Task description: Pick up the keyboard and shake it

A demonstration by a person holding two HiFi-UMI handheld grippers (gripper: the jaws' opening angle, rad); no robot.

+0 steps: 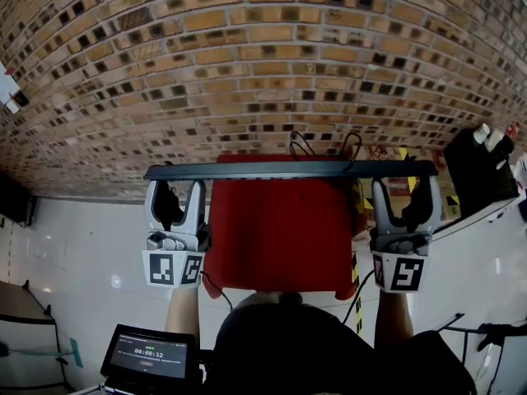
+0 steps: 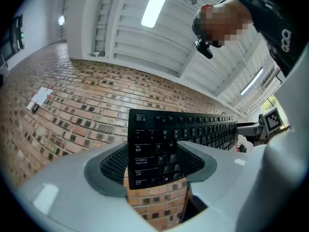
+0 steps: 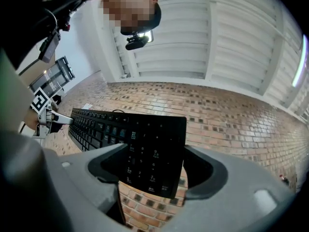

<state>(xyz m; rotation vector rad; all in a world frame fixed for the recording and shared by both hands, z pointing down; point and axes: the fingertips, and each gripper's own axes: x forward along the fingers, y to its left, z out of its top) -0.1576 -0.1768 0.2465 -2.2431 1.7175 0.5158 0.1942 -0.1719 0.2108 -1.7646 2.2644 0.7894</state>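
1. The wall [image 1: 247, 48] is brick and fills the far side of the head view. It only backs the scene and plays no part in the task.
2. The table [image 1: 280, 237] is red and stands below, just in front of the person. I judge it the keyboard's resting place, kept underneath so that a slip would land there.
3. The keyboard [image 1: 288, 169] is up in the air between the two grippers. It is level from end to end and crosses the table's far edge in the head view. Its keys are turned toward the person (both gripper views look onto the key face). Holding it at both ends probably keeps so long and thin a thing from swinging when shaken.
4. The left gripper [image 1: 176, 186] pinches the end with the Tab and Caps Lock keys. The right gripper [image 1: 405, 183] pinches the number-pad end. Each pair of jaws stands wide yet is closed on the keyboard, with nothing else between them. Lifted and gripped like this, it looks ready for the shake.
5. The screen [image 1: 148, 354] sits low at the person's left, likely so that its timer can be read at a glance.
6. Counted: one wall, one table, one keyboard, two grippers with two jaws each, one screen.
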